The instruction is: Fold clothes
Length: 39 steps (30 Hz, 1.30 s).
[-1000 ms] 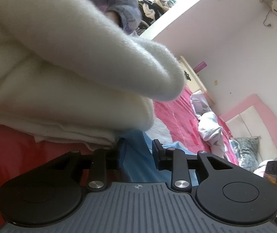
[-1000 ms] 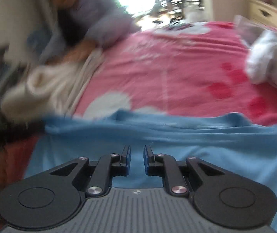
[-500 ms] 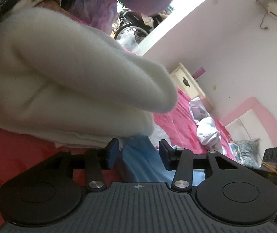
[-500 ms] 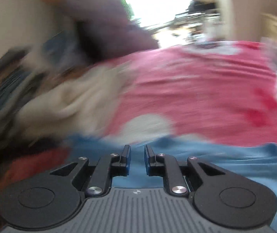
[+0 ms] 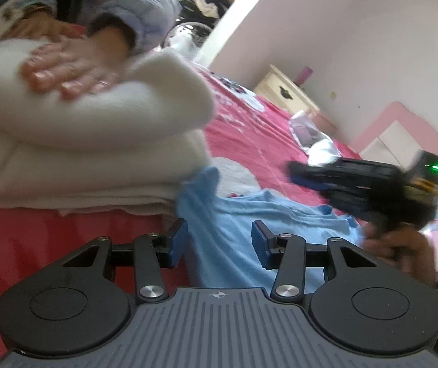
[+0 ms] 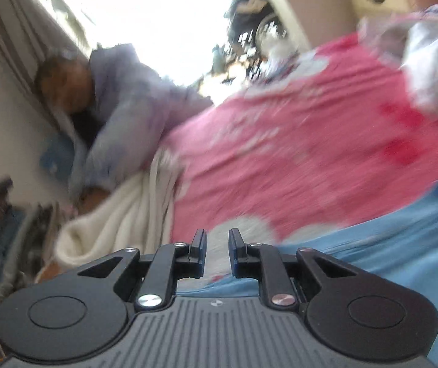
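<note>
1. Lying spread on the pink bed cover (image 5: 249,128) is the light blue garment (image 5: 234,230), its near edge directly ahead of the left tongs (image 5: 217,242), whose jaws stand wide apart with nothing between them.
2. In the left wrist view the blue cloth shows through the gap of the left tongs; I cannot tell whether the fingers touch it.
3. The right tongs (image 6: 217,253) have their jaws parted by a narrow gap and grip nothing; they hover above the garment's edge, which runs from below them out to the right.
4. In the left wrist view the right tongs appear as a blurred dark device with a green light, held in a hand (image 5: 399,245) over the far side of the blue garment.
5. A folded white fleecy bundle (image 5: 81,141) sits on the bed just left of the blue garment, touching its corner.
6. Another person's hand (image 5: 71,70) presses flat on top of the white bundle; that person wears a pale lilac jacket (image 6: 127,104).
7. A cream bedside cabinet (image 5: 286,95) stands against the wall beyond the bed, and a heap of white clothes (image 6: 427,61) lies farther along the bed cover.
</note>
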{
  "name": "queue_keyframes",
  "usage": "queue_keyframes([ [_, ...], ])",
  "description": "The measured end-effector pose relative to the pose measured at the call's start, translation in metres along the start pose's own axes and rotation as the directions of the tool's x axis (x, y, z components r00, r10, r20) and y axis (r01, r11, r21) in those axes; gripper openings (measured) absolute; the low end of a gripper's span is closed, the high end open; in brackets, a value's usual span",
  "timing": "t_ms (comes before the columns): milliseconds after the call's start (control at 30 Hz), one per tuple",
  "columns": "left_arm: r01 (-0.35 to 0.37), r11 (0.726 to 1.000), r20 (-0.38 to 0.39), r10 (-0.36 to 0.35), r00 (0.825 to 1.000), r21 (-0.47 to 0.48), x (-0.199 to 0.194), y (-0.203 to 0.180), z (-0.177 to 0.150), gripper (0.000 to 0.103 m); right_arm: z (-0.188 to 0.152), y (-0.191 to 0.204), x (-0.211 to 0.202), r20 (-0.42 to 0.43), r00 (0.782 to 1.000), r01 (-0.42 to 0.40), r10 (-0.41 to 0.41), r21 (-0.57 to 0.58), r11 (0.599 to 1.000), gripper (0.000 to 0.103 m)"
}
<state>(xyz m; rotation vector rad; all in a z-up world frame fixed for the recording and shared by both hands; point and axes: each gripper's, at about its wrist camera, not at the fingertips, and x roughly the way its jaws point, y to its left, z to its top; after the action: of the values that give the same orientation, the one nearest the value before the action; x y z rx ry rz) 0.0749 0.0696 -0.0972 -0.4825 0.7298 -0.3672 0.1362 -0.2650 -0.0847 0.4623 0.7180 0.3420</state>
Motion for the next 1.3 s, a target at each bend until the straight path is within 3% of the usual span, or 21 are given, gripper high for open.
queue_keyframes([
  [100,0.007,1.000,-0.023,-0.006,1.000,0.018,0.013,-0.004,-0.003,0.046,0.020,-0.039,-0.063,0.083,0.990,0.115,-0.114,-0.006,0.993,0.025],
  [200,-0.026,0.998,-0.043,0.029,0.999,0.066,0.028,-0.008,-0.003,0.046,0.036,-0.088,-0.102,0.092,0.955,0.279,-0.280,0.023,0.960,0.029],
  [300,-0.077,0.986,-0.028,0.082,0.996,0.147,0.040,-0.011,0.001,0.046,0.047,-0.132,-0.112,0.032,0.928,0.368,-0.370,0.053,0.928,0.029],
  [400,-0.094,0.981,-0.025,0.099,0.995,0.167,0.044,-0.006,0.002,0.046,0.054,-0.157,-0.103,-0.008,0.910,0.414,-0.414,0.041,0.909,0.029],
  [500,-0.099,0.982,-0.028,0.104,0.994,0.163,0.048,-0.003,0.001,0.046,0.058,-0.168,-0.087,-0.016,0.903,0.430,-0.430,0.010,0.903,0.032],
  [867,-0.114,0.969,-0.001,0.118,0.993,0.218,0.051,-0.009,-0.003,0.046,0.071,-0.191,-0.040,-0.117,0.912,0.388,-0.392,-0.058,0.920,0.035],
  [933,-0.114,0.964,-0.001,0.117,0.993,0.239,0.053,-0.011,-0.003,0.049,0.071,-0.191,-0.034,-0.134,0.914,0.376,-0.384,-0.081,0.923,0.026],
  [967,-0.113,0.962,-0.001,0.117,0.993,0.249,0.054,-0.013,-0.004,0.049,0.070,-0.190,-0.031,-0.141,0.916,0.365,-0.376,-0.099,0.926,0.011],
  [1033,-0.114,0.958,0.001,0.118,0.993,0.263,0.055,-0.014,-0.005,0.050,0.067,-0.184,-0.030,-0.132,0.920,0.352,-0.368,-0.130,0.927,0.002],
  [1300,-0.129,0.951,0.019,0.129,0.991,0.281,0.055,-0.018,-0.006,0.050,0.068,-0.172,-0.050,0.031,0.915,0.402,-0.402,-0.134,0.906,0.002],
])
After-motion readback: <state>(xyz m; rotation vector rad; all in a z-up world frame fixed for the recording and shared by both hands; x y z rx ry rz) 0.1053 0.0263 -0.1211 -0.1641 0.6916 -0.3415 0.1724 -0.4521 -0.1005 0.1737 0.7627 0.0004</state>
